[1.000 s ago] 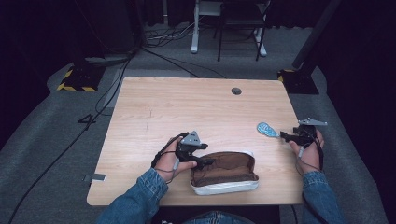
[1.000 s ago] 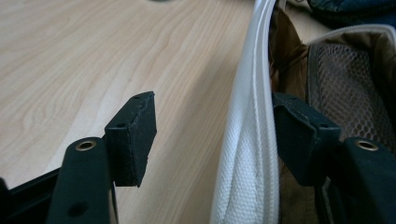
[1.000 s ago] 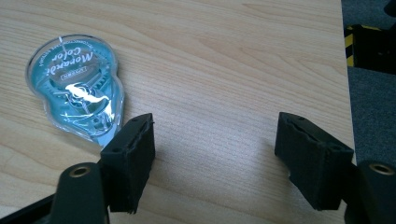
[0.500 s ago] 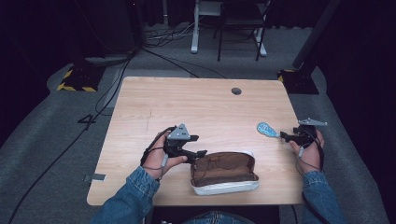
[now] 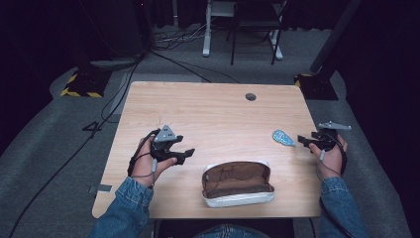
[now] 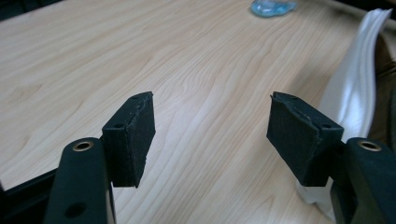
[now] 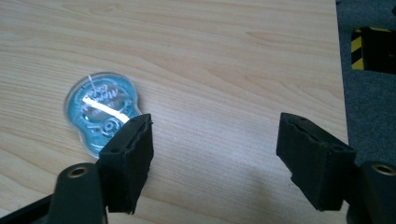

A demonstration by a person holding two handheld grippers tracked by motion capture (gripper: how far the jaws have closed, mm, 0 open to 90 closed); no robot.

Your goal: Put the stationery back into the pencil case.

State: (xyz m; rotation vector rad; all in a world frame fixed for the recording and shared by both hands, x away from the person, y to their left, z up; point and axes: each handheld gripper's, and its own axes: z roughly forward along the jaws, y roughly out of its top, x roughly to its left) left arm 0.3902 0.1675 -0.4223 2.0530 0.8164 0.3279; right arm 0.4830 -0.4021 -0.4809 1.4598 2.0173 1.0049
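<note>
Left gripper [image 5: 184, 155]: jaws spread, nothing between them, over bare table [image 5: 208, 116] left of the pouch.
Pouch [image 5: 237, 183]: open, brown inside, pale rim, at the near edge.
Blue packet [image 5: 283, 137]: flat, possibly foil-sealed, right of centre.
Right gripper [image 5: 303, 141]: jaws have just been opening, empty, just right of the packet.

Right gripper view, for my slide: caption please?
Open right gripper hovers beside a blue packet on the wooden table.
</note>
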